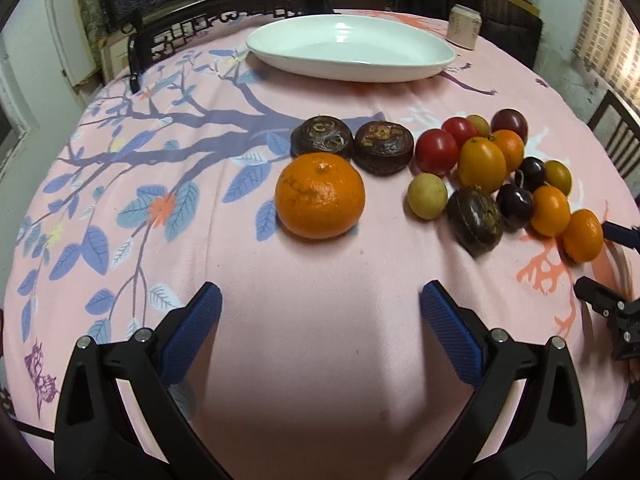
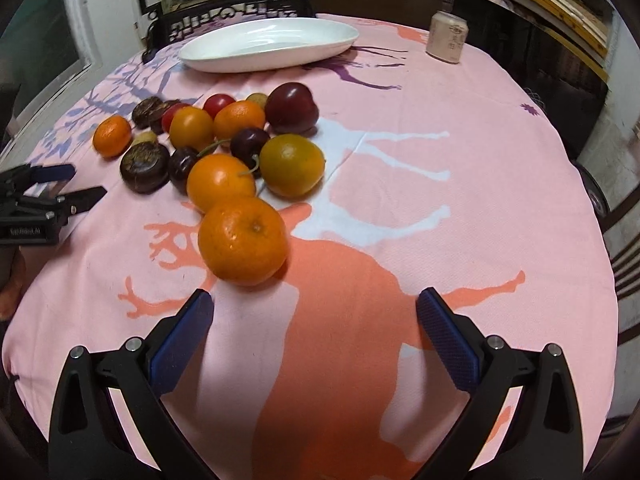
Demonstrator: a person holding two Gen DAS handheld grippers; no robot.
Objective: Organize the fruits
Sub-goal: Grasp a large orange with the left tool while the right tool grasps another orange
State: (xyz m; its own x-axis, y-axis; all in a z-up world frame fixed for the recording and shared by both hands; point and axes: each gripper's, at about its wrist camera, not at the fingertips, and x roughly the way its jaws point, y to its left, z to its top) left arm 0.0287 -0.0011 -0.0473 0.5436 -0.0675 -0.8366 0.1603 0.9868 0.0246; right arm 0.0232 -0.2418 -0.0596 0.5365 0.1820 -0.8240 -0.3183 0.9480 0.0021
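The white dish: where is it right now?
The white dish sits empty at the far side of the table, beyond the fruit pile, with a can to its right in both views.

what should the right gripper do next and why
Probably ease forward and slightly left to bracket the nearest mandarin. The right gripper is open and empty, that fruit lies just ahead of its left finger, and the white dish holds nothing yet.

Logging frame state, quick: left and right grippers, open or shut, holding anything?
Left gripper: open, empty.
Right gripper: open, empty.
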